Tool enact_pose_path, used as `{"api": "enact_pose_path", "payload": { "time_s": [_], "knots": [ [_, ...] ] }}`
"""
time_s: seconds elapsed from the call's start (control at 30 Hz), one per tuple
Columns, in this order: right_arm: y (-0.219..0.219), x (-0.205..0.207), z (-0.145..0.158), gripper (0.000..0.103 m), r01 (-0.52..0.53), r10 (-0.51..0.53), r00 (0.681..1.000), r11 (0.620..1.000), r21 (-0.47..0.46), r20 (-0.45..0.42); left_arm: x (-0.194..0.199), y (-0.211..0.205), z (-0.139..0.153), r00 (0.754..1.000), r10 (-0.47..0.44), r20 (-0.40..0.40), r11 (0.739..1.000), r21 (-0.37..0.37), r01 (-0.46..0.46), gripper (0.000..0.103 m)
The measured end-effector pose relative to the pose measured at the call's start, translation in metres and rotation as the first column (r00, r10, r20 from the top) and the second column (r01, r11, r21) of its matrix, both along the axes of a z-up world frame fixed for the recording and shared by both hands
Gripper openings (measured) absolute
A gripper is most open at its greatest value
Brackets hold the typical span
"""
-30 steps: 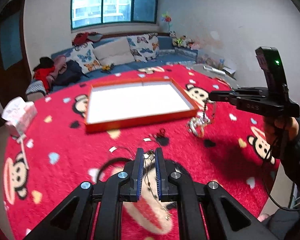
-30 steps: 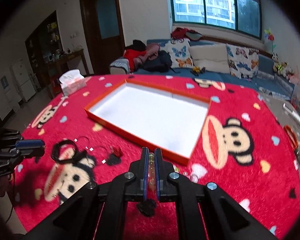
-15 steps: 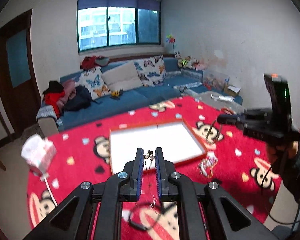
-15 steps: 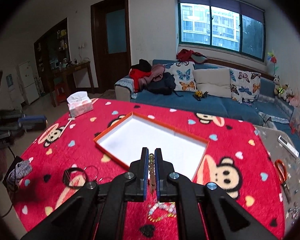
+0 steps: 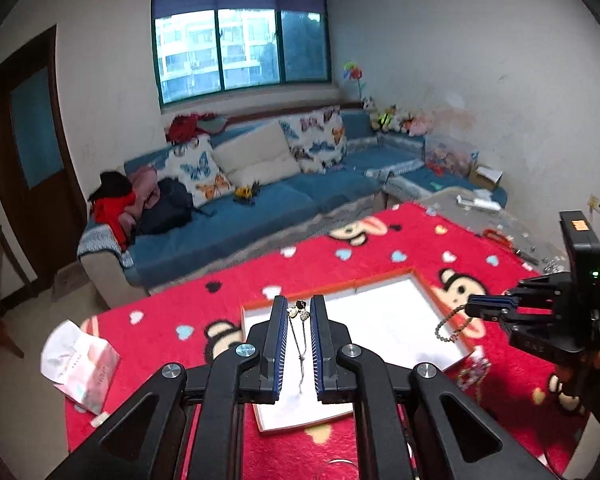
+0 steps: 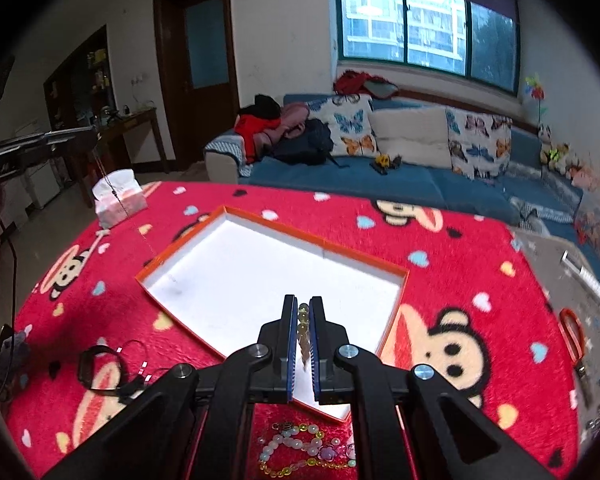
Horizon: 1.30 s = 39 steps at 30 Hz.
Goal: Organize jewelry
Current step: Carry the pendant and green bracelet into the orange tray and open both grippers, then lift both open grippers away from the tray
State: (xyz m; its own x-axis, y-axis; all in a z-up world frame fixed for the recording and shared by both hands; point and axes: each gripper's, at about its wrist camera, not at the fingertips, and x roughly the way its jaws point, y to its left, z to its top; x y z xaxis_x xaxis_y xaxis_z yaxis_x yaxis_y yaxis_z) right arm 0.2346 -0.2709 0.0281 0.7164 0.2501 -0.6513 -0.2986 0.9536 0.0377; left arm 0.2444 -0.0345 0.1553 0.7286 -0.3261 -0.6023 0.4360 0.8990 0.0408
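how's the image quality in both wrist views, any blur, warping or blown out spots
Left wrist view: fisheye bends the walls, the sofa's front edge is smeared, and the window is washed out. Right wrist view: dark vignette at the corners, the white tray floor glares, and the left gripper at the frame edge is blurred.

Both wrist cameras look down along their fingers, sharing the orange tray.

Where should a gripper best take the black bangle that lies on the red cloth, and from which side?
Probably from above, on the black bangle: it lies flat on the red cloth. Pinch its bare far arc across the band; its near edge meets small clutter.
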Motion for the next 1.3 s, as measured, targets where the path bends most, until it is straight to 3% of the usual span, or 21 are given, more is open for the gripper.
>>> {"api": "enact_pose_path", "payload": {
  "time_s": [0.23,0.47,0.63,0.87,1.1,1.2,1.23,1.3],
  "knots": [
    [-0.001,0.007,-0.025,0.008,0.005,-0.005,0.998,1.000,-0.006,-0.063,0.042,-0.006,-0.062,0.992,0.026,-0.120,1.000,0.019,-0.024,0.011],
    [-0.002,0.010,-0.048,0.008,0.012,-0.014,0.993,1.000,-0.021,-0.116,0.056,-0.010,-0.139,0.969,0.037,-0.243,0.998,0.065,-0.022,0.012],
    [-0.002,0.009,-0.057,0.008,0.018,-0.022,0.990,1.000,-0.026,-0.141,0.056,-0.011,-0.178,0.951,0.052,-0.305,0.996,0.089,-0.026,0.012],
    [-0.001,0.009,-0.061,0.008,0.010,-0.014,0.987,1.000,-0.027,-0.160,0.057,-0.009,-0.205,0.929,0.071,-0.363,0.993,0.117,-0.031,0.013],
    [0.001,0.010,-0.063,0.008,0.008,-0.013,0.984,1.000,-0.029,-0.176,0.055,-0.006,-0.204,0.919,0.085,-0.384,0.991,0.132,-0.036,0.015],
    [0.000,0.010,-0.060,0.014,0.017,-0.022,0.984,0.999,-0.030,-0.178,0.052,-0.005,-0.200,0.922,0.091,-0.377,0.990,0.133,-0.044,0.032],
    [-0.001,0.010,-0.059,0.023,0.020,-0.025,0.984,0.999,-0.030,-0.176,0.050,-0.004,-0.199,0.924,0.094,-0.370,0.990,0.134,-0.047,0.046],
    [-0.001,0.007,-0.056,0.041,0.022,-0.027,0.987,0.999,-0.033,-0.161,0.044,-0.004,-0.193,0.934,0.094,-0.345,0.990,0.136,-0.049,0.056]
  ]
}}
